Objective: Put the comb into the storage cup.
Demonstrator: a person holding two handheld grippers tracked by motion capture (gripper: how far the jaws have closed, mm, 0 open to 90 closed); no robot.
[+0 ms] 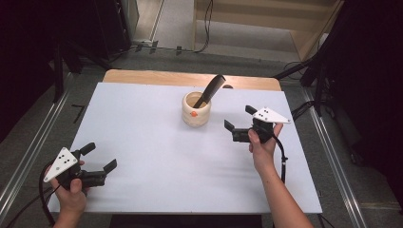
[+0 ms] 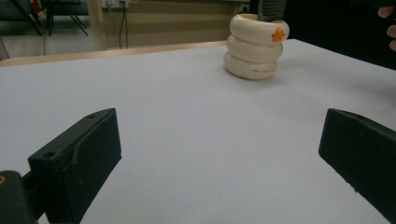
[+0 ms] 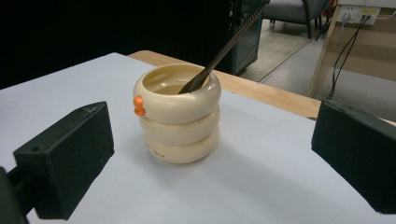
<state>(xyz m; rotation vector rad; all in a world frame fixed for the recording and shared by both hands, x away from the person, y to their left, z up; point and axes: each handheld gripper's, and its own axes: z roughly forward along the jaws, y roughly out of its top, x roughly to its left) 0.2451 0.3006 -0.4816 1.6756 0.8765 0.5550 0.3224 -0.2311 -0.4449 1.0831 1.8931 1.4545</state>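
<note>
A cream cup [image 1: 196, 110] made of three stacked rings, with a small orange mark on its rim, stands at the table's back middle. A black comb [image 1: 210, 90] leans inside it, its toothed end sticking up and out to the right. My right gripper [image 1: 239, 121] is open just right of the cup, its jaws wide apart and pointing at it. In the right gripper view the cup [image 3: 178, 115] and comb [image 3: 223, 50] sit between the jaws, a little way off. My left gripper [image 1: 100, 157] is open near the front left corner; the cup [image 2: 256, 45] stands far ahead in its view.
A white sheet [image 1: 157, 156] covers the table, with a strip of bare wood [image 1: 142, 76] along the back edge. Dark stands and cables surround the table on the floor.
</note>
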